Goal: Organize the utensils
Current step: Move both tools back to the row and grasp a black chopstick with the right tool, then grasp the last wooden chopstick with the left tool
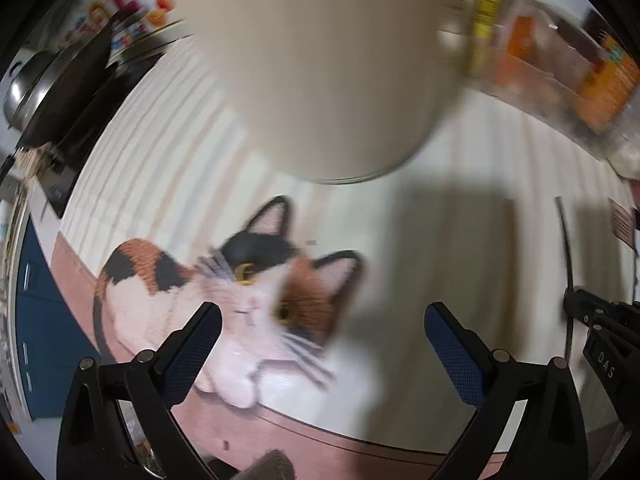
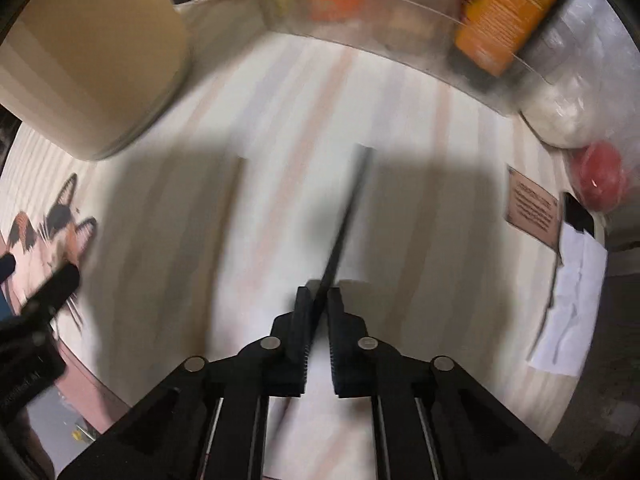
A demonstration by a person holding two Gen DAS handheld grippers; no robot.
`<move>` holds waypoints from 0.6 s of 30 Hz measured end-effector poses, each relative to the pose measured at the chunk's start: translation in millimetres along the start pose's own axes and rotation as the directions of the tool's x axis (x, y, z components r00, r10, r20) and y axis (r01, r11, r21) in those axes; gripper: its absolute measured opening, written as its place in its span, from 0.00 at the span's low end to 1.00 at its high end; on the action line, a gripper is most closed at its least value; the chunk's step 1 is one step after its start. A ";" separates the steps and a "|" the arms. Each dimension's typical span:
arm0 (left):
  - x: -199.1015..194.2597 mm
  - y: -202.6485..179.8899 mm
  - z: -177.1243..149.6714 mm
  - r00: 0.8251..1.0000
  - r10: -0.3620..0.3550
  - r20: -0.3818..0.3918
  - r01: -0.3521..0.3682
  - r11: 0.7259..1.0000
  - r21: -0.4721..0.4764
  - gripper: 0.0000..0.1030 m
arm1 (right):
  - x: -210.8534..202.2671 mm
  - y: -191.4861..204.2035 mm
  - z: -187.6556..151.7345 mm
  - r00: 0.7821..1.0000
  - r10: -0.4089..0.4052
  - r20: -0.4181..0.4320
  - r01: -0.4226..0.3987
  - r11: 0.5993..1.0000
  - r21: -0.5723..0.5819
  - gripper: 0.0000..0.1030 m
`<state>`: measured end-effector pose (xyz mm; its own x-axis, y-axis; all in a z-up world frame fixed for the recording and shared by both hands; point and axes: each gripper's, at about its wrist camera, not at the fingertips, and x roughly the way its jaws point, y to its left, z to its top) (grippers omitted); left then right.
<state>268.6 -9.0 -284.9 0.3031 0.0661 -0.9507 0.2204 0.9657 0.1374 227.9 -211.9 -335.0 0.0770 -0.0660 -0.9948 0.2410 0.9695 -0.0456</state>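
My right gripper [image 2: 319, 294] is shut on a thin black stick-like utensil [image 2: 349, 216] that points forward over the pale striped mat. The same utensil [image 1: 566, 256] shows at the right edge of the left wrist view, held by the right gripper [image 1: 576, 304]. A tall cream canister [image 1: 320, 64] stands ahead of my left gripper [image 1: 322, 324], which is open and empty above the mat's cat picture [image 1: 240, 300]. The canister [image 2: 92, 60] is at the upper left in the right wrist view.
A clear tray [image 2: 400, 20] with orange and yellow packages lies at the back. A white bag [image 2: 560, 112], a red object [image 2: 600, 176] and a paper slip [image 2: 572, 312] sit at the right. A dark pan [image 1: 68, 88] and stove are at the far left.
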 end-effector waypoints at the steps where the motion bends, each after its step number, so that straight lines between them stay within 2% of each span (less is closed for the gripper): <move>1: -3.4 -9.9 -0.9 1.000 -0.014 0.003 0.014 1.000 0.014 1.00 | -0.6 -13.9 -5.5 1.000 -0.011 -0.011 0.012 1.000 0.013 0.05; 4: -7.3 -44.8 -2.1 0.998 -0.064 -0.009 0.065 0.996 0.055 1.00 | -1.4 -51.9 -21.6 0.999 -0.012 -0.039 0.014 0.999 0.049 0.05; 6: -7.1 -75.7 -3.4 0.997 -0.070 -0.014 0.071 0.990 0.118 1.00 | -2.2 -72.0 -30.1 0.999 0.016 -0.044 -0.013 0.997 0.072 0.05; 9: -1.3 -107.7 -2.2 0.997 -0.067 -0.024 0.070 0.980 0.188 0.99 | -2.6 -86.2 -38.6 0.998 0.043 -0.047 -0.039 0.994 0.099 0.04; 11: 3.6 -123.2 -0.3 0.996 -0.075 -0.038 0.082 0.973 0.216 0.95 | -2.8 -88.4 -42.6 0.998 0.048 -0.046 -0.042 0.993 0.107 0.04; 13: 9.7 -135.4 0.5 0.996 -0.065 -0.055 0.077 0.968 0.239 0.80 | -3.0 -89.9 -48.0 0.998 0.042 -0.048 -0.036 0.993 0.111 0.04; 15: 12.8 -140.3 2.4 0.997 -0.063 -0.054 0.075 0.965 0.250 0.71 | -3.4 -96.1 -49.4 0.997 0.053 -0.048 -0.046 0.991 0.128 0.05; 17: 12.9 -141.0 4.2 0.995 -0.082 -0.053 0.093 0.962 0.257 0.62 | -7.9 -96.8 -36.2 0.997 0.063 -0.053 -0.055 0.990 0.133 0.05; 18: 12.3 -140.0 4.6 0.992 -0.111 -0.060 0.123 0.959 0.254 0.43 | -8.3 -98.4 -38.6 0.996 0.069 -0.055 -0.061 0.989 0.137 0.05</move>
<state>245.7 -144.5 -314.5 0.2203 -0.0268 -0.9751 0.4845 0.8706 0.0855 166.2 -297.5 -325.7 0.0404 0.0138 -0.9991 0.3658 0.9303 0.0277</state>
